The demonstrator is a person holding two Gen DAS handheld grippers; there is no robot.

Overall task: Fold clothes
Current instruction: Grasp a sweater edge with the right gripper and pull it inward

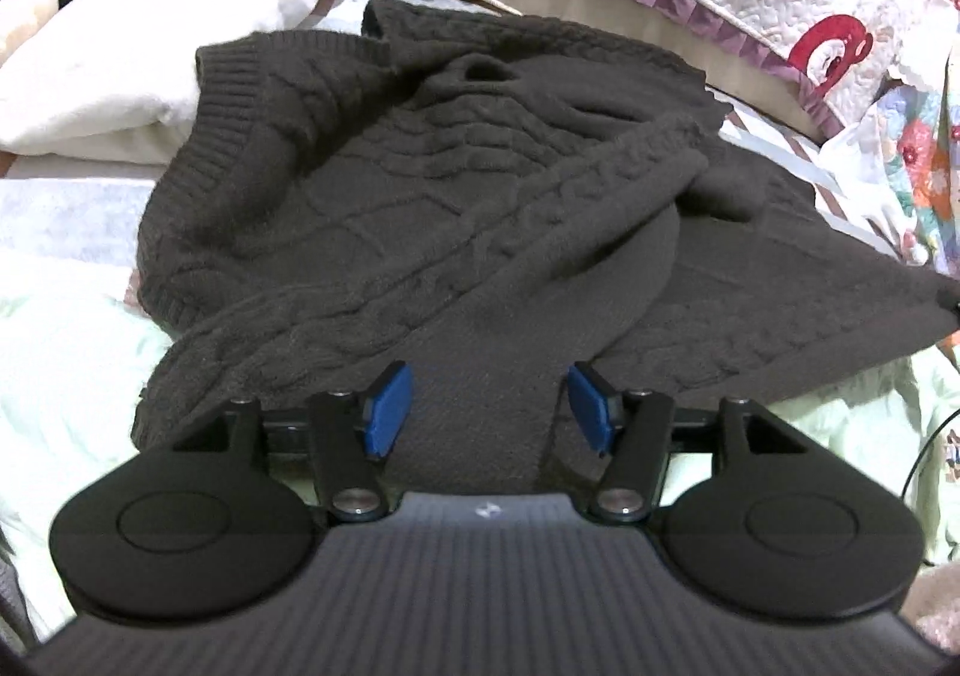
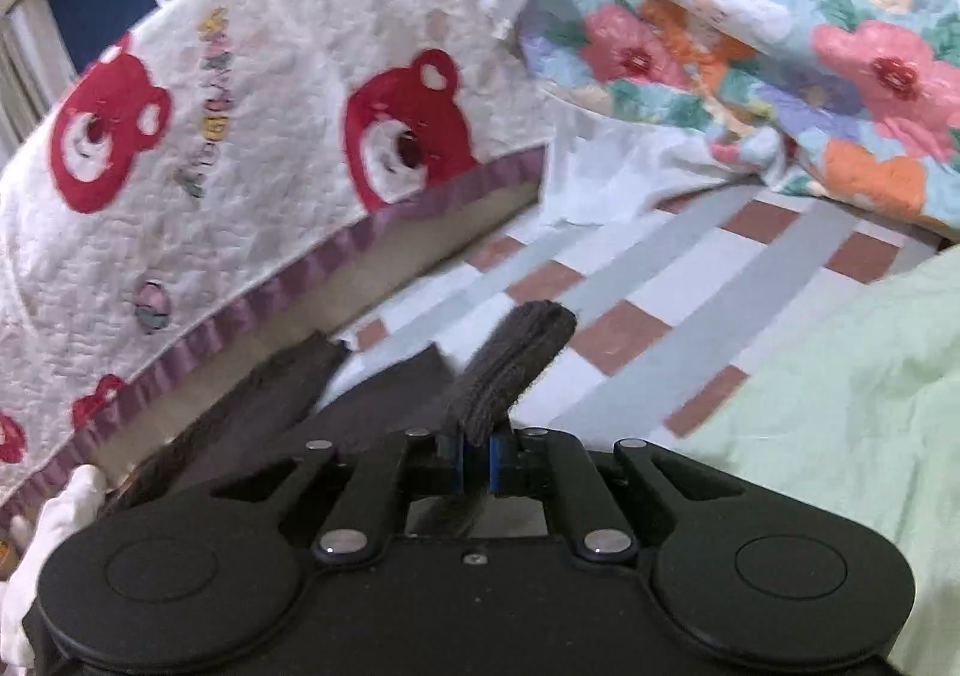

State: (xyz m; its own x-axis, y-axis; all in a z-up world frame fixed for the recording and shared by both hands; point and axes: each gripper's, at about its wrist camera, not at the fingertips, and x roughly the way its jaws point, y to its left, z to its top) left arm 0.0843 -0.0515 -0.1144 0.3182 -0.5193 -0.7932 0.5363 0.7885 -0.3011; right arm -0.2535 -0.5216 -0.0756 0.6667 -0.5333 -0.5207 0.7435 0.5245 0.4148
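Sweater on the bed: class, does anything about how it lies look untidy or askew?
Yes. The dark sweater lies bunched rather than flat, with one sleeve slung diagonally across the body. The right tongs are shut on a doubled-over bit of its edge; the left tongs hang open above it.

— What is showing of the left gripper (image 1: 489, 406)?
— Matte black linkage arms with silver pivot screws, two round black discs, a ribbed grey body bearing a small pale mark, and blue fingers (image 1: 389, 410).
— And the right gripper (image 2: 476, 463)?
— It is showing the same black build.
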